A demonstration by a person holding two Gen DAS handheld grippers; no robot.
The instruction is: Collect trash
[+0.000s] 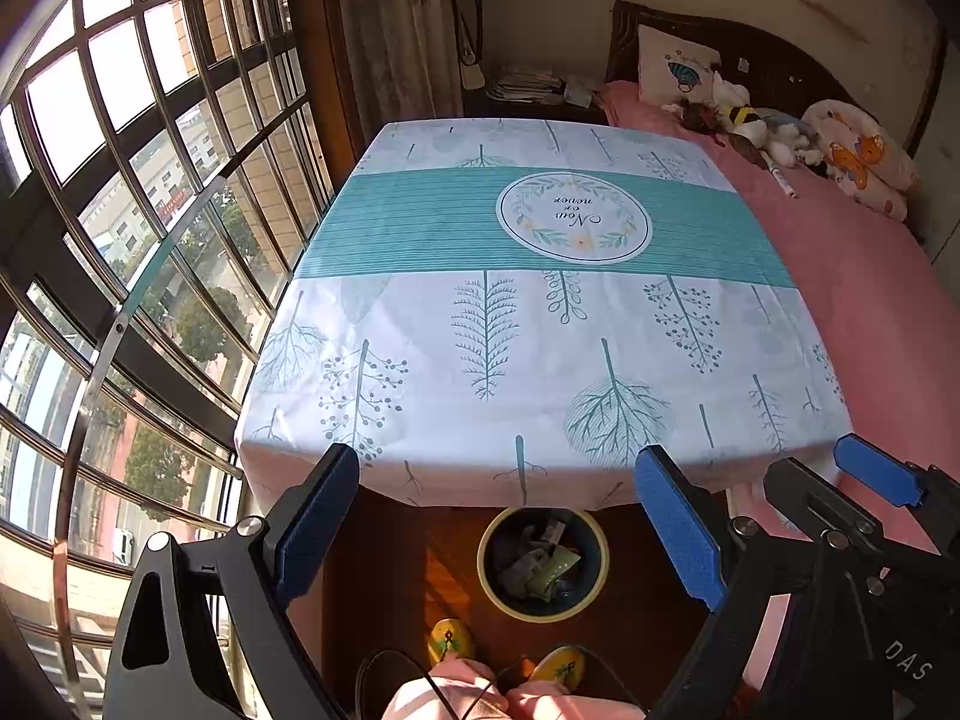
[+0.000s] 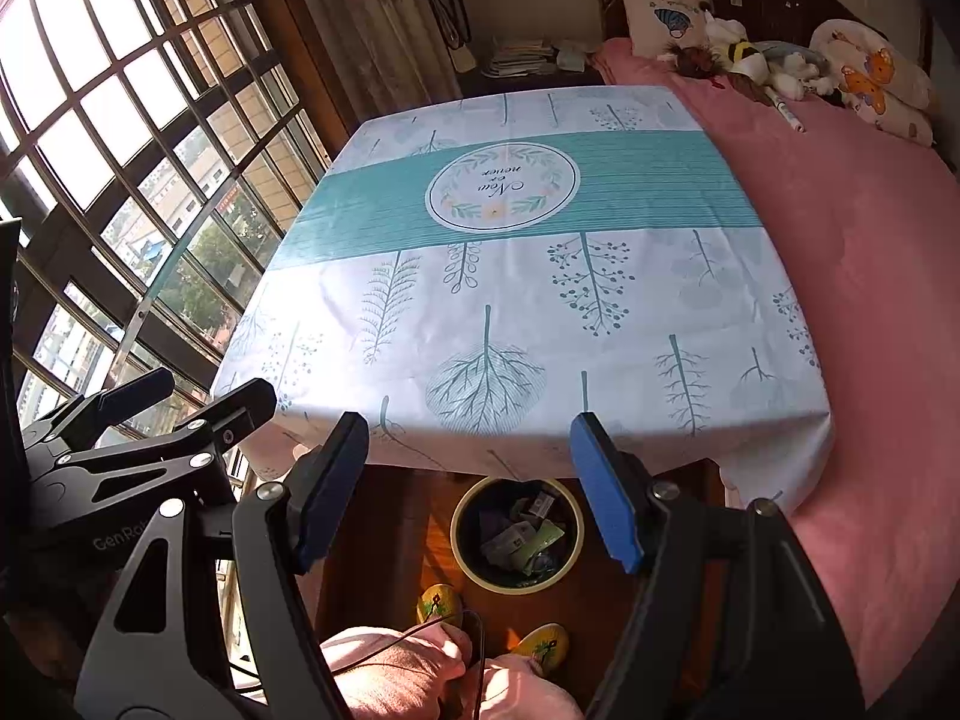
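A round bin with a pale rim stands on the wooden floor just under the table's near edge, holding several crumpled wrappers. My left gripper is open above it, nothing between its blue pads. My right gripper is open too, also over the bin, and empty. In the left wrist view the right gripper shows at the right edge. The left gripper appears at the left of the right wrist view. The table's leaf-print cloth carries no loose items.
A bed with a pink sheet runs along the table's right side, with a pillow, soft toys and a pen at its head. A barred window fills the left. A person's knees and yellow slippers are near the bin.
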